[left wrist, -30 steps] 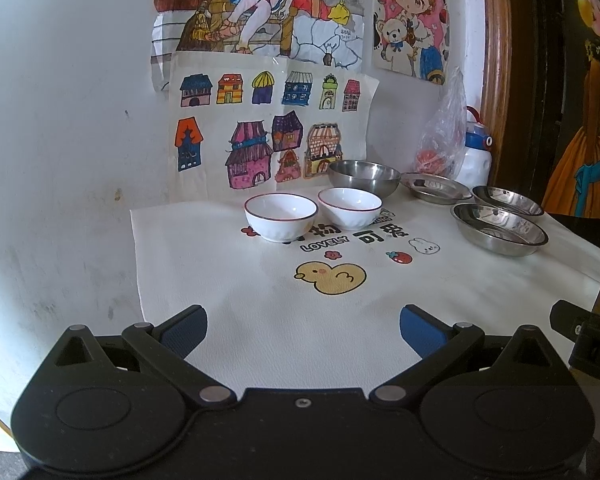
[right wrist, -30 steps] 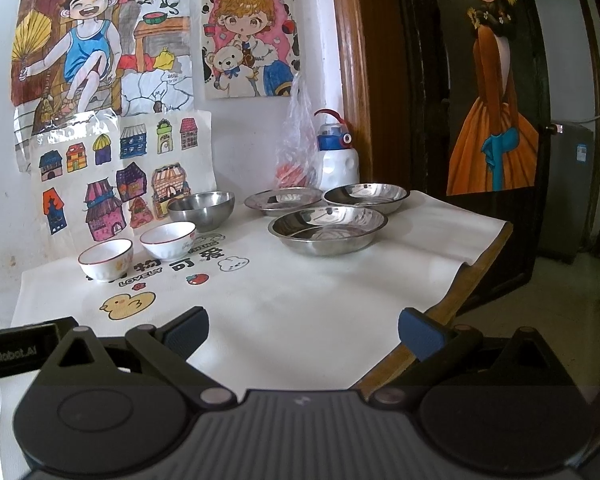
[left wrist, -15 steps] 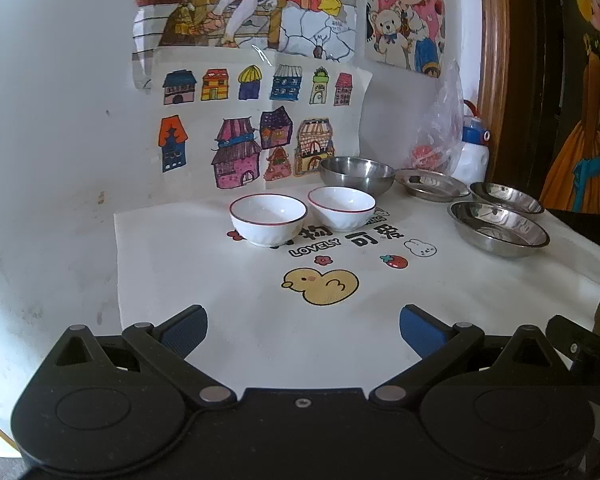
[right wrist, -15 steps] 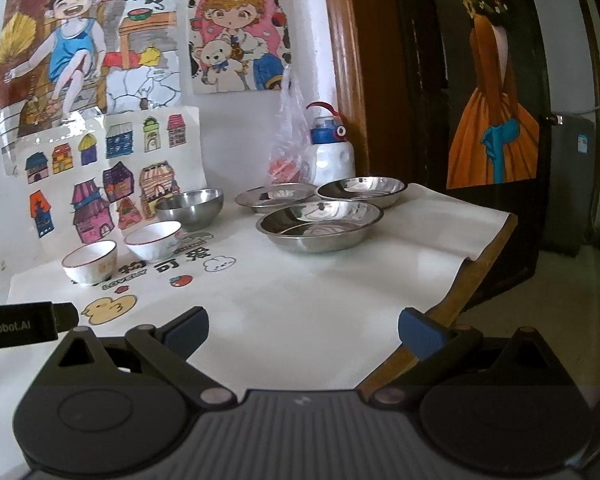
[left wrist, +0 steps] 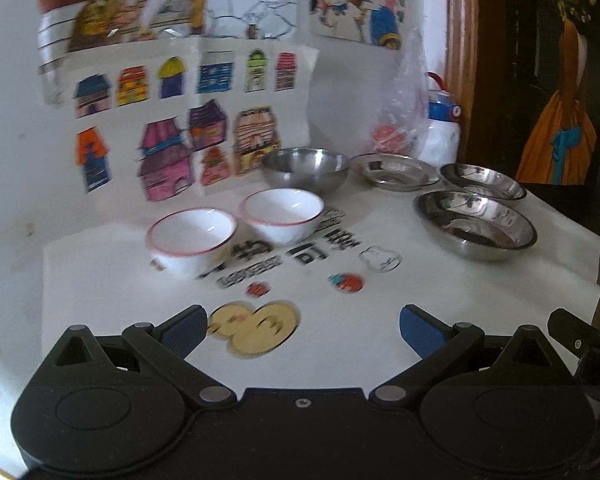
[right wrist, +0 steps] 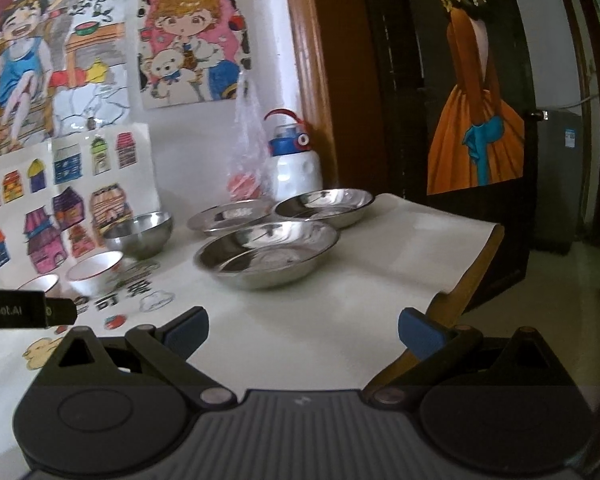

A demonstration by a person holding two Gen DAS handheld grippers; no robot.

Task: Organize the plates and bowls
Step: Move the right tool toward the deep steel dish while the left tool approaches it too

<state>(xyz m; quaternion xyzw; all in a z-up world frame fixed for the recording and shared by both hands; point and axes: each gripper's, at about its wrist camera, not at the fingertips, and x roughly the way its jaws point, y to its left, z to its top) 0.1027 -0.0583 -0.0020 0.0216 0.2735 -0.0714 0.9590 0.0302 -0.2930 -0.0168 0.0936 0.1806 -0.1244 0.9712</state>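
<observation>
Two white bowls with red rims [left wrist: 192,240] [left wrist: 282,216] sit side by side on the white cloth. Behind them stands a steel bowl [left wrist: 306,168]. To its right lie a flat steel plate [left wrist: 394,171] and two deeper steel plates [left wrist: 480,180] [left wrist: 476,226]. In the right wrist view the nearest steel plate [right wrist: 266,254] lies ahead, with the other plates [right wrist: 324,206] [right wrist: 230,216] and the steel bowl [right wrist: 138,234] behind. My left gripper [left wrist: 302,330] is open and empty above the cloth. My right gripper [right wrist: 302,332] is open and empty near the table's front.
A white bottle with a blue and red lid [right wrist: 294,160] and a plastic bag [right wrist: 246,152] stand at the back by the wall. Drawings hang on the wall. The table's right edge [right wrist: 472,276] drops off beside a dark door. The left gripper's body [right wrist: 20,312] shows at left.
Both grippers have moved forward toward the dishes, which look larger and closer. The left one now hovers near the duck print. Nothing has been picked up.
</observation>
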